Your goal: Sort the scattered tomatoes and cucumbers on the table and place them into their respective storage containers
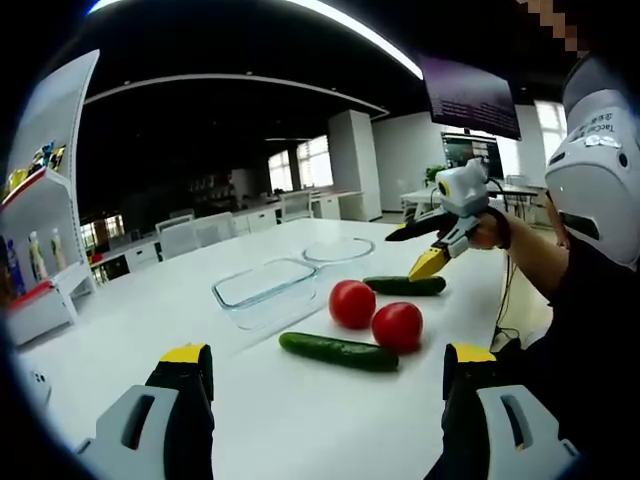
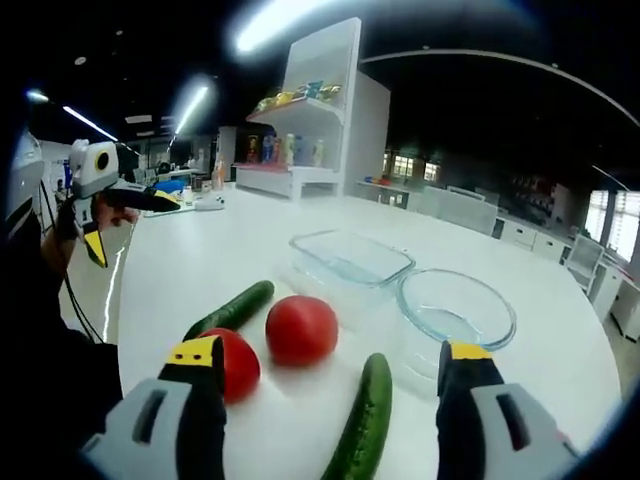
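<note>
Both claws stand wide open and hold nothing: the right gripper (image 2: 325, 375) hovers just above the produce, and the left gripper (image 1: 325, 375) hangs well back. No item is sorted yet. 2 smooth, glossy red tomatoes (image 2: 301, 329) and 2 long, dark green cucumbers (image 2: 364, 420) lie on the white table (image 2: 200, 250). Beyond them, the clear rectangular glass container (image 2: 350, 262) and the round glass bowl (image 2: 456, 310) stand empty.

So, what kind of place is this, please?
Probably an open-plan office or showroom, not a home kitchen. A large white table stands in a wide hall, with rows of white desks and chairs behind it, a white display shelf holding coloured bottles, and a wall-mounted dark screen.
</note>
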The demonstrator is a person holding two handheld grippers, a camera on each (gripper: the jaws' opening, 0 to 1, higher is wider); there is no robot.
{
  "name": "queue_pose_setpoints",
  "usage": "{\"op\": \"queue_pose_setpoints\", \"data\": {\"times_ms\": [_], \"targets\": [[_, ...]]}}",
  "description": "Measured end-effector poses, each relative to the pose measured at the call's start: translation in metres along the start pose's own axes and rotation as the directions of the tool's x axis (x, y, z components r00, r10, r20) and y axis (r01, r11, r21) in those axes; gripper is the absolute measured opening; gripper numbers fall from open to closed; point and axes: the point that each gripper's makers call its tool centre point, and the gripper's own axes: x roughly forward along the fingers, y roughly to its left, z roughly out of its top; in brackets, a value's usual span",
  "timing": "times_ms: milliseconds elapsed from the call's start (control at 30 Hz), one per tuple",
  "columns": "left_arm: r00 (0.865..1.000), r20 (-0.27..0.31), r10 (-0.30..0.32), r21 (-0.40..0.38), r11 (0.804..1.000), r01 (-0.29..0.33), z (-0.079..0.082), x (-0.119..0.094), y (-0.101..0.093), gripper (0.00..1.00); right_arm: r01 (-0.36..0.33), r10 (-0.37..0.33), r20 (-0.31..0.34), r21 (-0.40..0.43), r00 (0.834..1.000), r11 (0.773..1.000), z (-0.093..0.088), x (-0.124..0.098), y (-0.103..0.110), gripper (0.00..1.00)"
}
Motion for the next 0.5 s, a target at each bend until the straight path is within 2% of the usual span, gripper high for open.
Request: {"op": "queue_pose_setpoints", "data": {"times_ms": [500], "targets": [[1.000,-0.001,0.001,-0.001,1.000,-0.001,-0.0003,-0.0002,-0.0008,0.95,-0.016,0.016,0.000,0.022,1.000,1.000,0.0011,0.0105,-0.0042,0.81]]}}
